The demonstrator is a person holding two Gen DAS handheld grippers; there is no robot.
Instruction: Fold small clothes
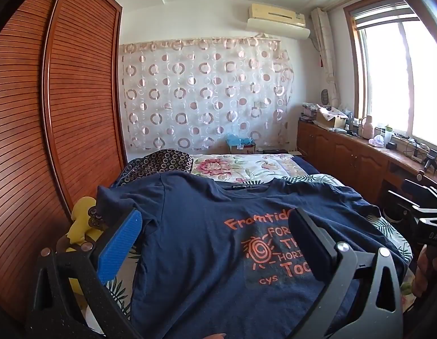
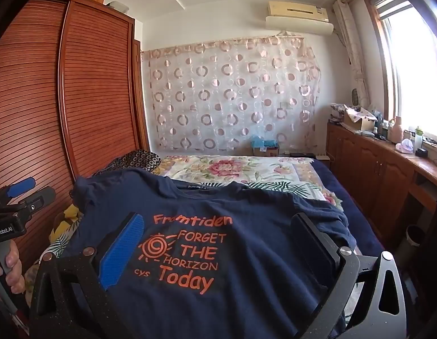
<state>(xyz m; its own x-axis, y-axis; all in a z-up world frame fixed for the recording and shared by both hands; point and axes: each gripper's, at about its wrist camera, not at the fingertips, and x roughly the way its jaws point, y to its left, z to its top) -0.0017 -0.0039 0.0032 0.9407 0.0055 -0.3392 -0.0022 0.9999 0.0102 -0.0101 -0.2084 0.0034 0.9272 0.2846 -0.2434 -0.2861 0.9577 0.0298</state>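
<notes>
1. Louvred wooden wardrobe (image 2: 63, 99), at 9 o'clock.
2. Circle-patterned sheer curtain (image 2: 232, 93) on the white far wall, 12 o'clock.
3. Air conditioner (image 2: 299, 17), 1 o'clock.
4. Bright window (image 1: 402, 84) above wooden cabinets (image 2: 368, 163), 3 o'clock.

I see the shirt (image 2: 246, 296) as matt navy cloth, softly creased, its orange print flat and slightly rubbery. My left gripper (image 1: 215, 248) is grainy black plastic with bright metal rivets; one pad (image 1: 119, 245) is ribbed blue rubber. The wardrobe (image 1: 49, 113) is slatted, semi-gloss wood. The bed (image 2: 345, 180) carries printed floral cloth.
</notes>
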